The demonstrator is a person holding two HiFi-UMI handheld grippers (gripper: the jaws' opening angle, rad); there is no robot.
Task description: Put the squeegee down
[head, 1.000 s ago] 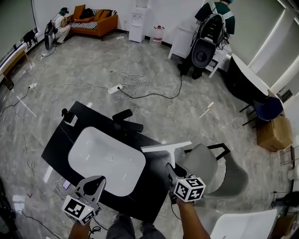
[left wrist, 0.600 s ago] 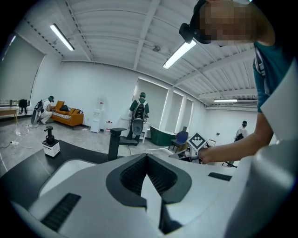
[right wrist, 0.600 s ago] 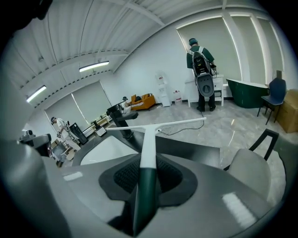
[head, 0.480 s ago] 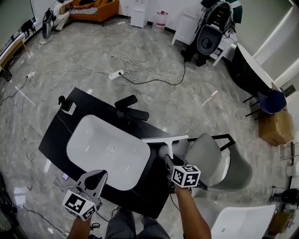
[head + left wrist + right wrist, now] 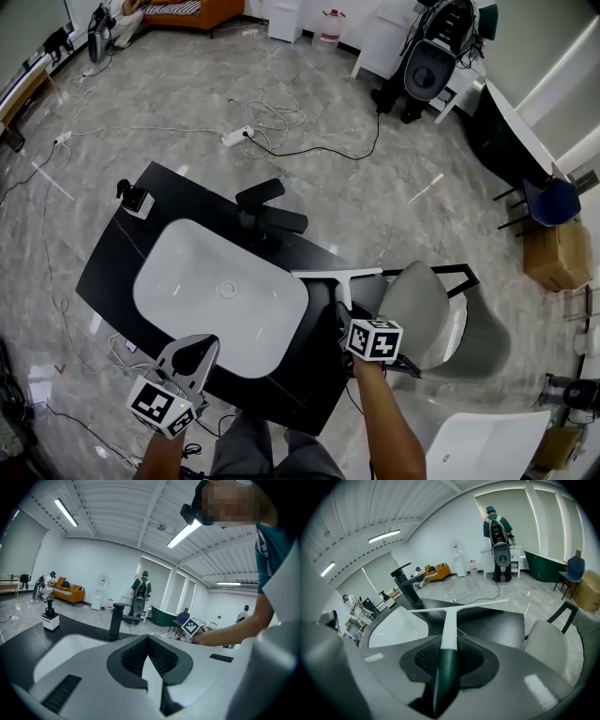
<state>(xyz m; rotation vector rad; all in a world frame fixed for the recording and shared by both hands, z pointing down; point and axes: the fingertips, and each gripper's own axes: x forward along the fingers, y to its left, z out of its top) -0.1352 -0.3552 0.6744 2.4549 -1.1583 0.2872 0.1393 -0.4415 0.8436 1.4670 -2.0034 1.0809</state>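
Observation:
The squeegee (image 5: 338,276) has a white T-shaped blade, a white neck and a dark green handle (image 5: 448,660). My right gripper (image 5: 344,315) is shut on that handle, with the blade (image 5: 459,605) pointing away from me just above the right end of the black counter (image 5: 309,258). Whether the blade touches the counter I cannot tell. My left gripper (image 5: 191,354) hovers at the counter's near edge by the white sink basin (image 5: 187,281). In the left gripper view its jaws (image 5: 149,654) are shut with nothing between them.
A black faucet (image 5: 269,217) stands behind the basin, and a small white and black device (image 5: 137,199) sits at the counter's far left corner. A grey chair (image 5: 422,323) stands close to the counter's right end. Cables and a power strip (image 5: 236,136) lie on the floor beyond.
My right gripper has come down with the squeegee, bringing the blade low over the counter's right end. The left gripper has sunk a little at the near edge.

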